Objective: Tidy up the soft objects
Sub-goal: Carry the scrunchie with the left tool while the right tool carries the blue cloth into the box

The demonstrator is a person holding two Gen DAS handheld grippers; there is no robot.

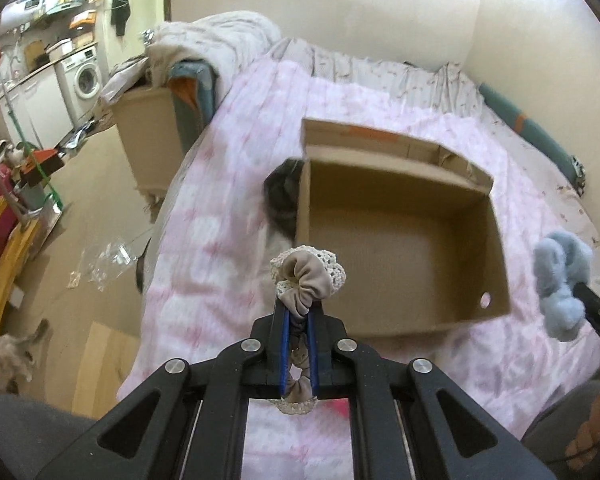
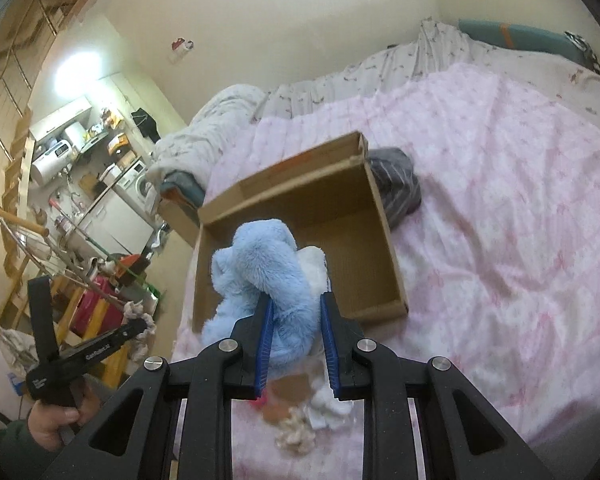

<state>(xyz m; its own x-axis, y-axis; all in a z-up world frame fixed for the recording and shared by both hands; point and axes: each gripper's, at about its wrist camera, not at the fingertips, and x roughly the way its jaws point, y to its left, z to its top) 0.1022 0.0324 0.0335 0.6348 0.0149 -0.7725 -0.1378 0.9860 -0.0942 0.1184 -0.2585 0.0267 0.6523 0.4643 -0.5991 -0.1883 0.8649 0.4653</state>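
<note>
My left gripper (image 1: 299, 312) is shut on a beige scrunchie with a cream lace rim (image 1: 306, 276), held above the near left corner of an open cardboard box (image 1: 404, 236) on the pink bed. My right gripper (image 2: 296, 304) is shut on a fluffy light-blue scrunchie (image 2: 260, 280), held over the near side of the same box (image 2: 376, 220). The blue scrunchie also shows at the right of the left wrist view (image 1: 560, 288). The left gripper holding the beige scrunchie (image 2: 140, 328) appears at the left of the right wrist view. The box looks empty inside.
A dark grey striped cloth (image 1: 282, 196) lies against the box's outer side (image 2: 396, 184). Small soft items and a brown piece (image 2: 300, 420) lie on the pink bedspread (image 2: 500, 240) under the right gripper. A bundled white blanket (image 1: 216, 44) sits at the bed's end; the floor holds clutter.
</note>
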